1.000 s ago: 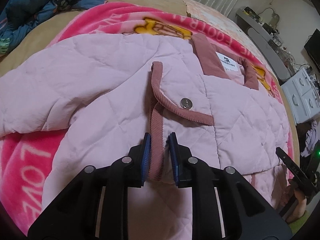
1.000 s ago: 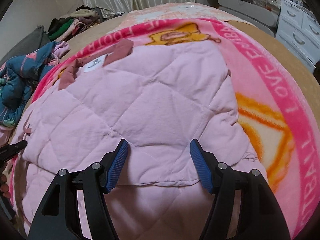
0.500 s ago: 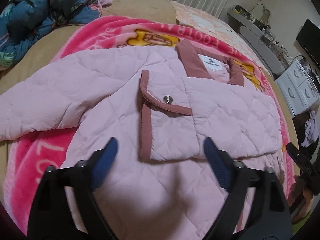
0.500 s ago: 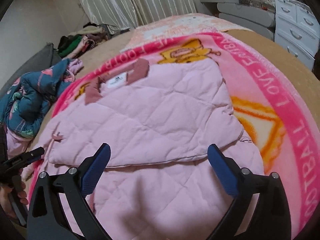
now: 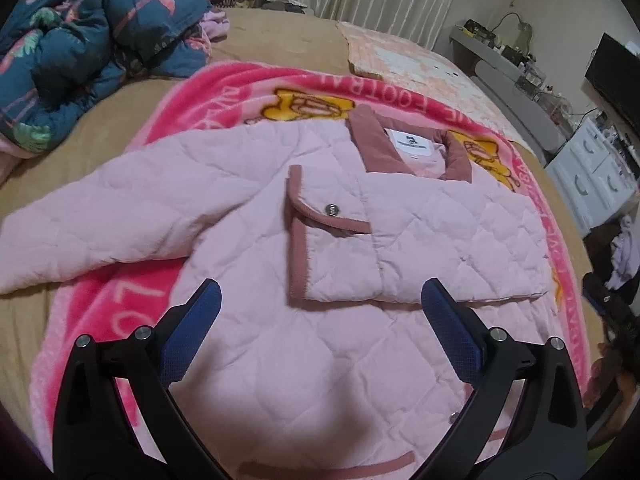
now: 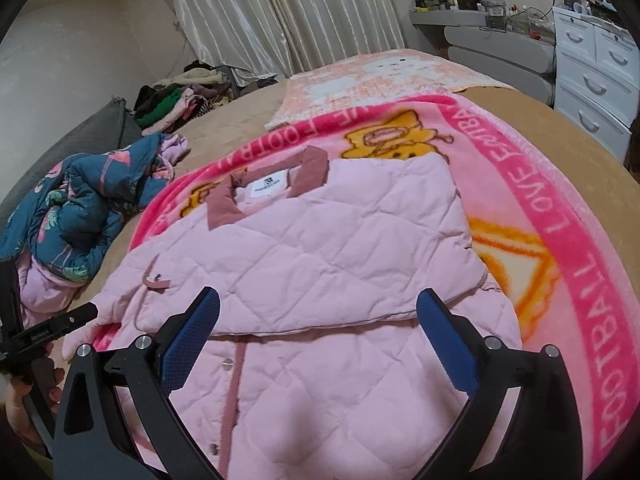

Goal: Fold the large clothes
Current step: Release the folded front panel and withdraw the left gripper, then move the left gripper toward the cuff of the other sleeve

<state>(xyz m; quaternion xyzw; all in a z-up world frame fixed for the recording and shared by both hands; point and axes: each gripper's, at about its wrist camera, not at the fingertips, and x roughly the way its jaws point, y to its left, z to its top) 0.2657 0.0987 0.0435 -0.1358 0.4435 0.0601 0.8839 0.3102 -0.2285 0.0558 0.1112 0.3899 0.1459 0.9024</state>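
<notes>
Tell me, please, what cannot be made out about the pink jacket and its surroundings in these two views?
- Jacket hem: cut off by the bottom edge and the left gripper in the left wrist view.
- Neck label text: too small in both views.
- Folded-in sleeve's cuff: mostly hidden in the right wrist view behind the right gripper.
- Clothes pile by the curtain: too small to identify.
</notes>
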